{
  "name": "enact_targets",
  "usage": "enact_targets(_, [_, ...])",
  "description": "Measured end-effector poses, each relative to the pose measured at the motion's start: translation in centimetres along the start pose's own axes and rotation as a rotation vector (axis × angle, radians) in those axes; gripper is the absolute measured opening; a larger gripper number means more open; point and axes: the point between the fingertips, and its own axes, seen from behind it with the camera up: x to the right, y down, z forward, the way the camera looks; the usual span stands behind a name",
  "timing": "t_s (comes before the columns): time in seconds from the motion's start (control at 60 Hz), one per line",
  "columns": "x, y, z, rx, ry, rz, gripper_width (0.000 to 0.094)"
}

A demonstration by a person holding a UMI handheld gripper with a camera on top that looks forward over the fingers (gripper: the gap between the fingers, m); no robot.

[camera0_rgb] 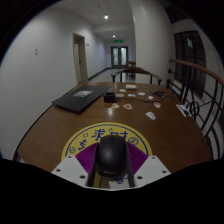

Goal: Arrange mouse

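A black computer mouse (111,156) sits between my two fingers, which press on its left and right sides. My gripper (111,168) is shut on the mouse and holds it over the near part of a round mat (88,138) with a yellow rim and blue characters. The mat lies on the near end of a long wooden table (60,128). The mouse hides the middle of the mat.
A closed dark laptop (79,99) lies on the table to the left beyond the mat. Several small white and dark items (135,98) are scattered further along the table. Chairs (128,72) stand at the far end, and a railing (205,100) runs on the right.
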Motion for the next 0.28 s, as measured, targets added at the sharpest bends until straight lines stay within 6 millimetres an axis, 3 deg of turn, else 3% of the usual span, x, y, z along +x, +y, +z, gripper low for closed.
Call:
enact_targets(0.083, [-0.5, 0.2, -0.3, -0.05, -0.044, -0.022, 0.0572])
enact_targets(0.2, [-0.8, -0.3, -2.4, -0.055, -0.135, -0.105, 0.0872])
enact_targets(0.283, [1.2, -0.4, -4.0, -0.055, -0.138, -0.113, 0.085])
